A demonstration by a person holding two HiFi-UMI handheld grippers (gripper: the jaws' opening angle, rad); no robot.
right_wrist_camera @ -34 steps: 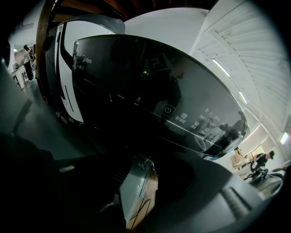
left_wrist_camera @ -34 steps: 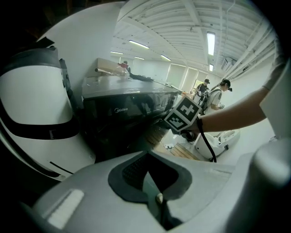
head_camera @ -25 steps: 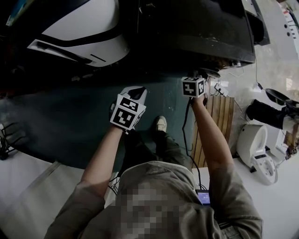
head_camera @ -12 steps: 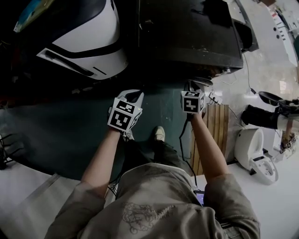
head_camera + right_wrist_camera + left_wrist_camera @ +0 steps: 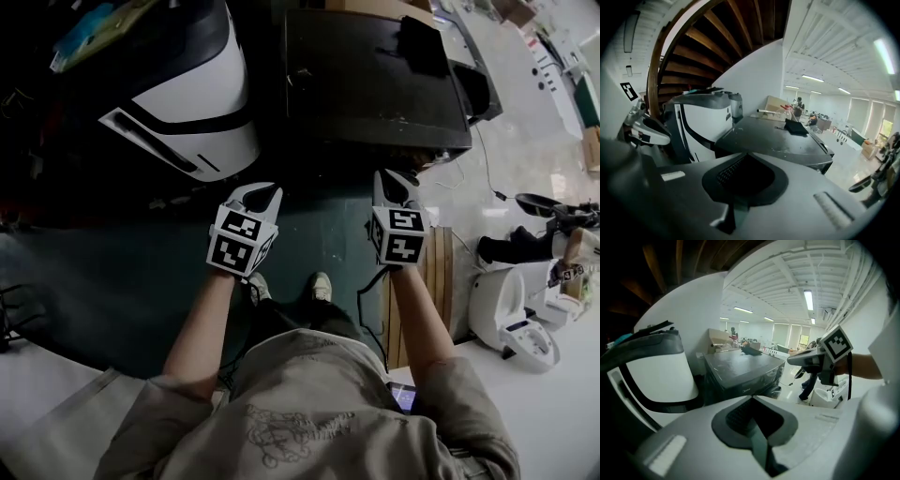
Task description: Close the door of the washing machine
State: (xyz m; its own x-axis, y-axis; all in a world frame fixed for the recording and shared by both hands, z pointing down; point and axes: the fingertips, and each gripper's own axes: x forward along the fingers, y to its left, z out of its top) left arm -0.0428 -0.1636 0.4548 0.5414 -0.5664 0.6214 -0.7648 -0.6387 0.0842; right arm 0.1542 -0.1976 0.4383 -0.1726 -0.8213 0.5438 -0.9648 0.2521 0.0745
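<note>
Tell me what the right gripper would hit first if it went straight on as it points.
Probably the top of the dark machine, close ahead of the right gripper, whose empty jaws have just closed; depth is uncertain.

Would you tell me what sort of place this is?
Likely an open-plan appliance test lab or showroom: a black washing machine, an unplumbed-looking toilet standing nearby, and long ceiling strip lights.

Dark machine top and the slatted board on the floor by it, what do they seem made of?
Dark machine top: smooth, semi-gloss dark plastic or painted metal, judging by its soft sheen; which of the two is unclear. Slatted board: pale, unfinished-looking wood, going by its parallel tan strips with gaps between them.
</note>
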